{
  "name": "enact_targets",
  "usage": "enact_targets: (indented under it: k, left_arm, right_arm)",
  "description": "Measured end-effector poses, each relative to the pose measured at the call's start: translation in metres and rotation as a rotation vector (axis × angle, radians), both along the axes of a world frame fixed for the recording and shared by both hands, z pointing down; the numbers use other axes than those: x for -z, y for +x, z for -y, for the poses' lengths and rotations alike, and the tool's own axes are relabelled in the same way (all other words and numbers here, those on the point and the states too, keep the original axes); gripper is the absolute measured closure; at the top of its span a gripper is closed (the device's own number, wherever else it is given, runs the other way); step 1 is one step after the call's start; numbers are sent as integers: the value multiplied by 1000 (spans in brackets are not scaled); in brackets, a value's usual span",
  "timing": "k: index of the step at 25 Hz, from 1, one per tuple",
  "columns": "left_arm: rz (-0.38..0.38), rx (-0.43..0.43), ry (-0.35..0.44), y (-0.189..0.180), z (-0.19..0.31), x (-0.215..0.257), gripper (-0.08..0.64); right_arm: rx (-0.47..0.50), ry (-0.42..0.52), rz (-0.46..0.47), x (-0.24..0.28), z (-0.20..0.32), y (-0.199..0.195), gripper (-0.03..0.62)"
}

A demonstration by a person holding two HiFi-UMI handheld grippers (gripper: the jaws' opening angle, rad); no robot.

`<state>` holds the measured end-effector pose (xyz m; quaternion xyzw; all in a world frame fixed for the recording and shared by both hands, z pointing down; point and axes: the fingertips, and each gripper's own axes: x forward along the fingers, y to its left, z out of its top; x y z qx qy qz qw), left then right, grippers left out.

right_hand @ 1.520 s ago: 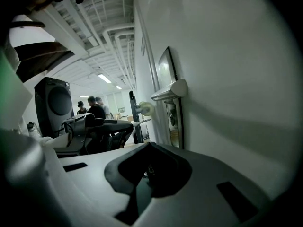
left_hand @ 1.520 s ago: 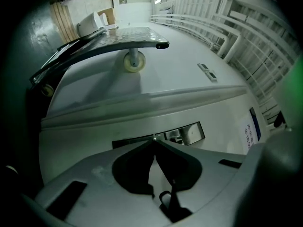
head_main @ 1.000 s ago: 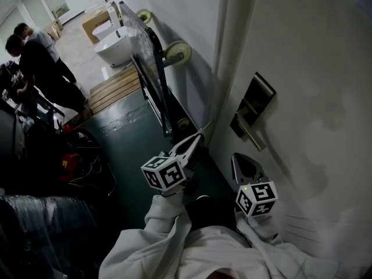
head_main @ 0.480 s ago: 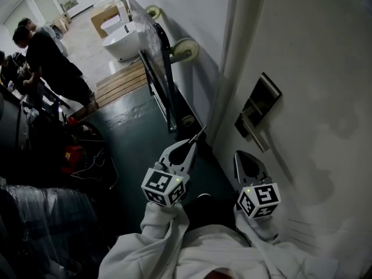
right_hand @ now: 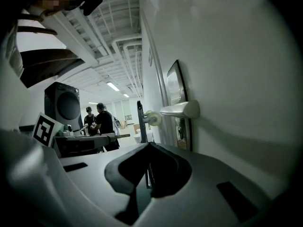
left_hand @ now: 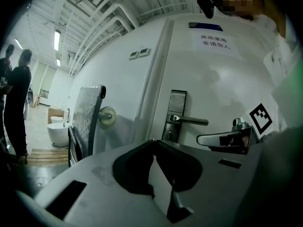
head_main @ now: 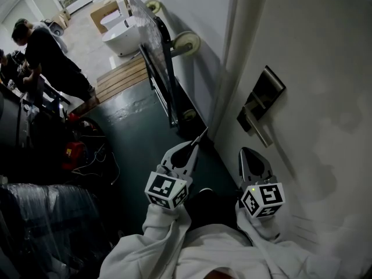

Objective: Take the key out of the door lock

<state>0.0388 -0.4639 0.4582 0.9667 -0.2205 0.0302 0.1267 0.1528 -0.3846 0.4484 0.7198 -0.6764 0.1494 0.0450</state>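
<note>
White door [head_main: 314, 68] fills the right side, shut against its frame. Checker-plate platform trolley [head_main: 152, 45] stands on end against the wall past the frame, wheels out. Two people [head_main: 46, 54] are at a bench far back left, with a white toilet [head_main: 119, 38] on the floor behind the trolley. Paper notice [left_hand: 215, 41] is high on the door, near its frame-side edge. Lock plate [head_main: 264, 95] is mounted on the door close to that same edge, with the lever handle [head_main: 258, 131] sticking out from it and the keyhole cylinder on the plate below the lever. Left gripper [head_main: 196, 143] is off the door, out over the dark floor level with the frame, well apart from the plate; its fingers are pinched nearly together on a thin pale metal sliver that reads as the key [head_main: 202, 133], poking out past the tips toward the frame, clear of the lock. Right gripper [head_main: 249, 153] sits just beside the door face, under the lever and not touching it; its fingers are together with nothing between them.
</note>
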Motion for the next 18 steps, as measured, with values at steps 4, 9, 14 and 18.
enact_targets:
  k: [4,9,14,18]
  left_arm:
    - [8,-10,-5,0,-4,-4,534]
    - [8,-8,-15,-5,-6,-6,534]
    - [-5,-14,-30,-5,-5,-7,534]
    - [-5,-22,-30,-4,-6,-4,534]
  right_arm:
    - [-14,-1,1,-2,-2,2,541]
    - [-13,-5,10,-5,-3,-3,541]
    - [-9,-6,12,-6,-2,-6,541]
    - [-13,-6,8,-3,-4,-5,541]
